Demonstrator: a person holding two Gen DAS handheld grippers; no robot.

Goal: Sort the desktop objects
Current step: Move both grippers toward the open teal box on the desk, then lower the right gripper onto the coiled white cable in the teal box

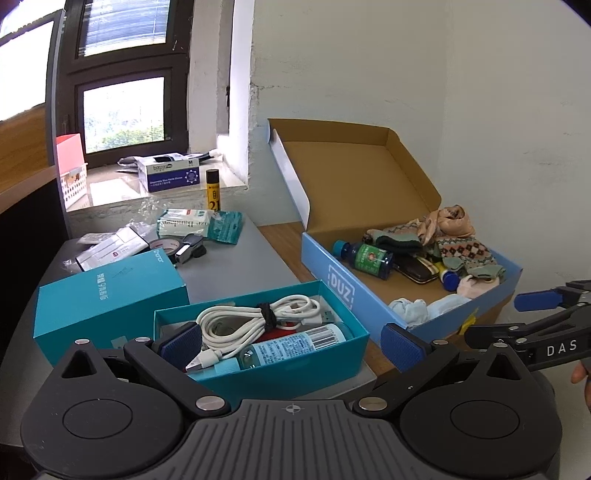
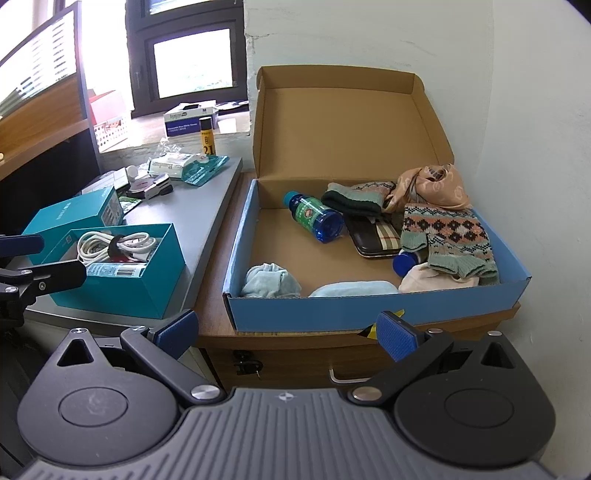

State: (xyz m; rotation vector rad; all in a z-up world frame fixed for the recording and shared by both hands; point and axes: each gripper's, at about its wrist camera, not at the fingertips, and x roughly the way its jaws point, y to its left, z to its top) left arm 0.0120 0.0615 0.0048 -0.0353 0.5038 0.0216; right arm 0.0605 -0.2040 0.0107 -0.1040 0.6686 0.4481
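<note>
1. Left tool (image 1: 291, 345) stood spread, empty, over the teal box (image 1: 258, 347) on the grey tabletop (image 1: 236, 266).
2. Right tool (image 2: 288, 332) stood spread, empty, before the blue cardboard box (image 2: 369, 314) on a wooden cabinet (image 2: 295, 354).
3. White wall (image 2: 369, 33) ahead; window (image 1: 122, 114) far left.

Matt cardboard box (image 2: 373, 314), knitted sock (image 2: 447, 240)

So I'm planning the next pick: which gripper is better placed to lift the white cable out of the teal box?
The left gripper. It is open right at the teal box, with the white cable just ahead of its fingers. The right gripper is also open but faces the blue box of socks.
</note>
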